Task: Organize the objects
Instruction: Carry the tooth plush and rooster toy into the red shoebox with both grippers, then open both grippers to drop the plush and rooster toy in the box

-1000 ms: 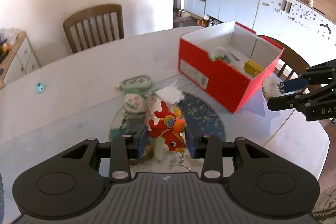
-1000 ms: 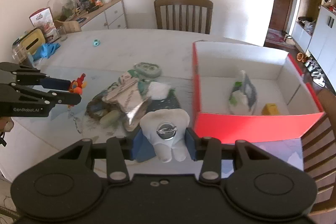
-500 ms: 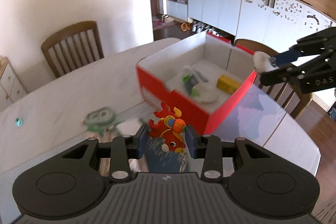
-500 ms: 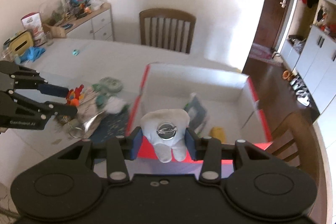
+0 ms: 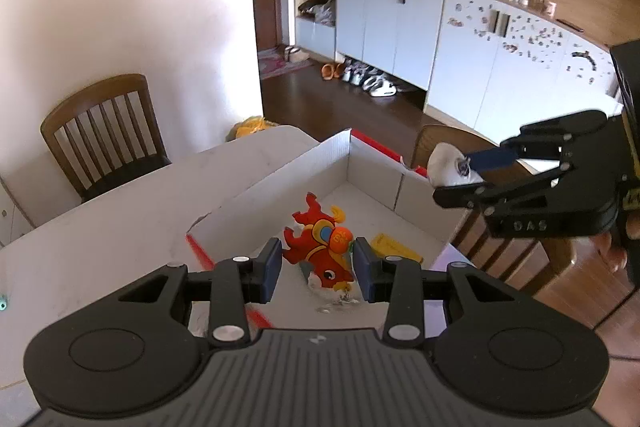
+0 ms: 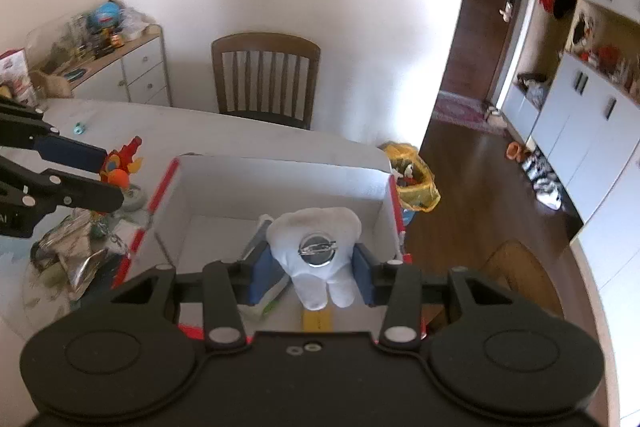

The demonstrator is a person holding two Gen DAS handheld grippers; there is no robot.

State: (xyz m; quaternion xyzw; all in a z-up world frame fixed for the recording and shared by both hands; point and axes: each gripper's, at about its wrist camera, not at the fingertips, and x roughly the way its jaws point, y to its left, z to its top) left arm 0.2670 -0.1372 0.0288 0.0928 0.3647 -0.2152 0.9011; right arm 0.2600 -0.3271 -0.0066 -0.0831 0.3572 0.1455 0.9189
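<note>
My left gripper is shut on a red and orange dragon toy, held over the open red box with white inner walls. In the right wrist view the same left gripper holds the dragon toy just left of the box. My right gripper is shut on a white tooth-shaped plush with a metal badge, above the box's inside. From the left wrist view, the right gripper and the plush hang past the box's far right corner.
A yellow block and a white-green packet lie inside the box. A pile of wrappers and small items sits on the white table left of the box. Wooden chairs stand around the table.
Both grippers have carried their toys to the right, from over the pile to above the red box. The box now fills the view under each gripper.
</note>
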